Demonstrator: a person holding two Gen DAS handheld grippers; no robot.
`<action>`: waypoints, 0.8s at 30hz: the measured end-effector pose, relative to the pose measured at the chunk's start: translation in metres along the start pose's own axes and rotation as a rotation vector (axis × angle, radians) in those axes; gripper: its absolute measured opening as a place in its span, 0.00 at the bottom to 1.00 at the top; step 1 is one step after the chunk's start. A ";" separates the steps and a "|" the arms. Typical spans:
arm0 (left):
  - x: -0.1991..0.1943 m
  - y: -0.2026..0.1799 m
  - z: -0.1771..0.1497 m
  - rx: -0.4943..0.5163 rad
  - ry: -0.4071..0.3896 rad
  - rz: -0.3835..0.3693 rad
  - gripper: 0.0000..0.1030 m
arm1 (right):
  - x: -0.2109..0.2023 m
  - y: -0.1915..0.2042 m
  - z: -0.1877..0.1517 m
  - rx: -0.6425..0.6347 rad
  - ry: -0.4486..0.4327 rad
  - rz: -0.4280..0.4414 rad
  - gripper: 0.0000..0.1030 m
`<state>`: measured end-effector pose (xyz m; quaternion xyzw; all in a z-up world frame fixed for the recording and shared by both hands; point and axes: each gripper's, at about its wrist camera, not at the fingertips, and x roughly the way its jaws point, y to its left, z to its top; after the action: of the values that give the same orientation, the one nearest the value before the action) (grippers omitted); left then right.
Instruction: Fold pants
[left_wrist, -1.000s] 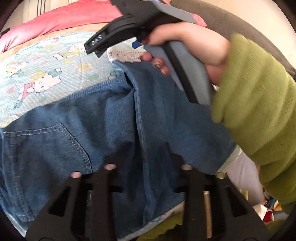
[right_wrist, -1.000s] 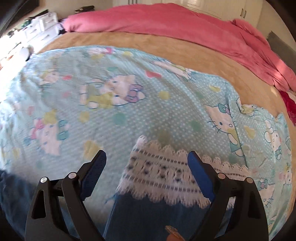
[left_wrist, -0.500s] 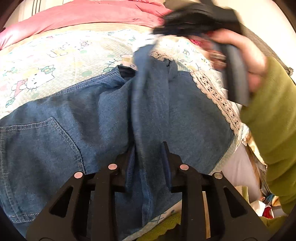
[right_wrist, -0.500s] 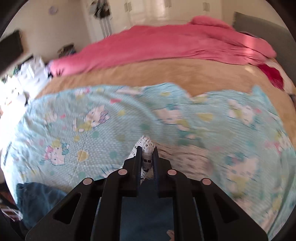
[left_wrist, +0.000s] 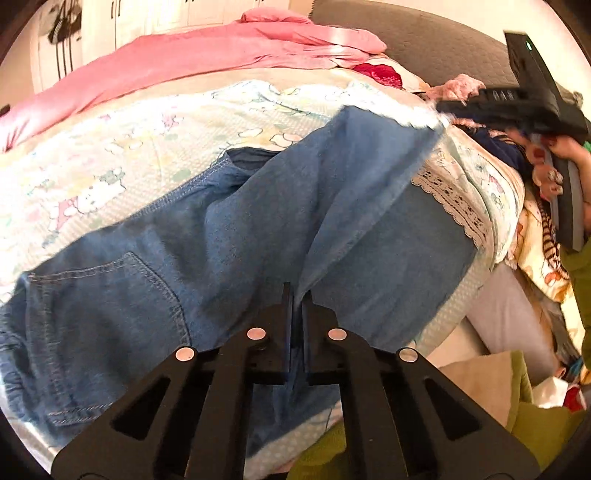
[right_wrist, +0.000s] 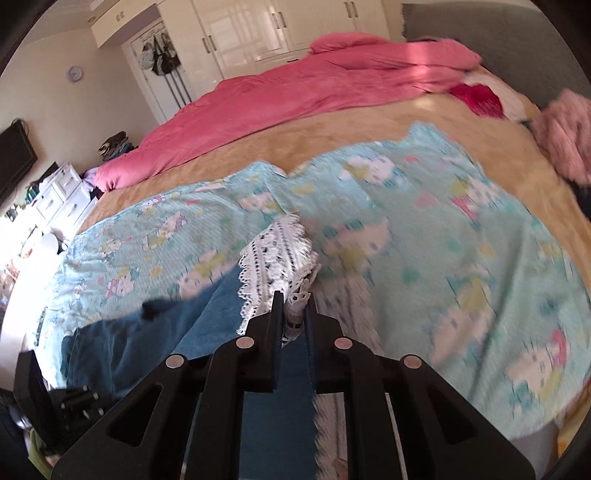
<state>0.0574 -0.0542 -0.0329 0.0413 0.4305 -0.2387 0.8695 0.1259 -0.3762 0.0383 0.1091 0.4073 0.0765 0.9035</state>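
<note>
Denim pants (left_wrist: 229, 236) lie on the bed (right_wrist: 295, 147). Left tongs (left_wrist: 297, 295) pinch the upper leg's inner fold; right tongs (right_wrist: 293, 306) pinch its lace hem (right_wrist: 277, 258). Soft, floppy, moderately heavy: grip seams or hems.

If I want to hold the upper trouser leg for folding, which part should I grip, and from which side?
Probably grip the lace-trimmed hem from its open end, and the long side edge of the jeans from the near side. Both are thin free edges. The right hand-held gripper and left hand-held gripper are clamped there.
</note>
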 end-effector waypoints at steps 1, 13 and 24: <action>-0.003 -0.001 0.001 0.001 -0.002 -0.002 0.00 | -0.003 -0.004 -0.005 0.005 0.005 -0.003 0.10; -0.005 -0.016 -0.012 0.059 0.032 -0.026 0.00 | -0.018 -0.041 -0.092 0.080 0.101 -0.028 0.10; 0.010 -0.030 -0.023 0.105 0.103 -0.030 0.03 | -0.007 -0.054 -0.117 0.013 0.109 -0.108 0.14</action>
<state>0.0321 -0.0782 -0.0507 0.0927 0.4620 -0.2713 0.8392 0.0364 -0.4137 -0.0459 0.0888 0.4619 0.0310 0.8820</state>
